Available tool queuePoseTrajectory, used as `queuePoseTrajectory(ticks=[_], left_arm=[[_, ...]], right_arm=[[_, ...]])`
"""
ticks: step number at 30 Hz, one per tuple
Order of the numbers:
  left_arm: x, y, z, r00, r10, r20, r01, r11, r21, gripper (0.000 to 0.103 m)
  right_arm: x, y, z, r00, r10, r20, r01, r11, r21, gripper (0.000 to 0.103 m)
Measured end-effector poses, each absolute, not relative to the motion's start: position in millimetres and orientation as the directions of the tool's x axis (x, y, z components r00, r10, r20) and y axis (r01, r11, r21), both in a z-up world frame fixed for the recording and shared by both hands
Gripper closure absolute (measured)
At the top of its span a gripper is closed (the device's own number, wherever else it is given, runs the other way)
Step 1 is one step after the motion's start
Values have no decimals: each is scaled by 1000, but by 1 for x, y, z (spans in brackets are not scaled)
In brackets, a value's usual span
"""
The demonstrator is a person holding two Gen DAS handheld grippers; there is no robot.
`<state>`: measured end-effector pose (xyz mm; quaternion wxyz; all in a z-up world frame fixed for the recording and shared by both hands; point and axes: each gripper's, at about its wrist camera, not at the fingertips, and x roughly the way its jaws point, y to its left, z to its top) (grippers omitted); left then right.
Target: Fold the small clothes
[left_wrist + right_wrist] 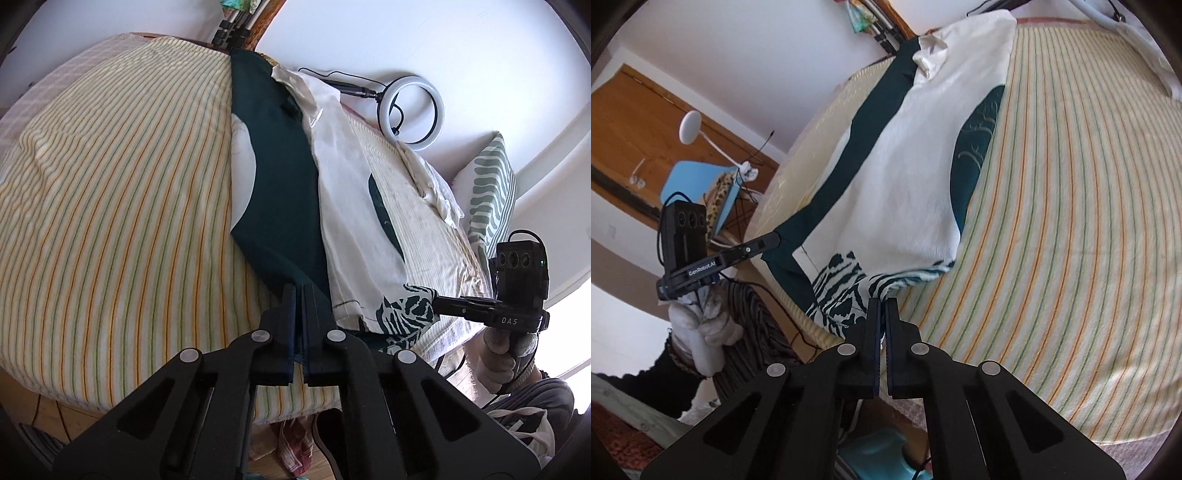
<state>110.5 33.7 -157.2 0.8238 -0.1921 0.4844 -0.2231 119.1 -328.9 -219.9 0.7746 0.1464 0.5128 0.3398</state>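
A white and dark green shirt (347, 206) with a zebra-print hem lies lengthwise on the striped bed (110, 206). My left gripper (299, 290) is shut on the shirt's dark green lower corner. The right gripper's fingers (448, 304) pinch the zebra-print hem corner (404, 310). In the right wrist view the shirt (905, 173) stretches away over the bed (1071, 240); my right gripper (882, 302) is shut on the zebra-print hem (842, 291). The left gripper's fingers (764, 243) grip the green corner at the left.
A ring light (412, 112) stands by the wall and a green patterned pillow (491, 192) lies at the bed's head. A blue chair (701, 184) and wooden door (635, 122) are beyond the bed. Gloved hands (701, 332) hold the grippers at the bed edge.
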Motion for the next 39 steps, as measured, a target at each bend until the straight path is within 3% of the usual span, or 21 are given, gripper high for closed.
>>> queuePoseTrajectory(ticks=[22, 39], left_arm=[[195, 22, -125, 523, -538, -661, 200, 832, -518, 103], [303, 11, -172, 509, -419, -752, 110, 898, -426, 103]], right_arm=[[184, -346, -180, 394, 650, -650, -317, 760, 567, 102], [312, -344, -210, 412, 555, -723, -187, 828, 529, 102]])
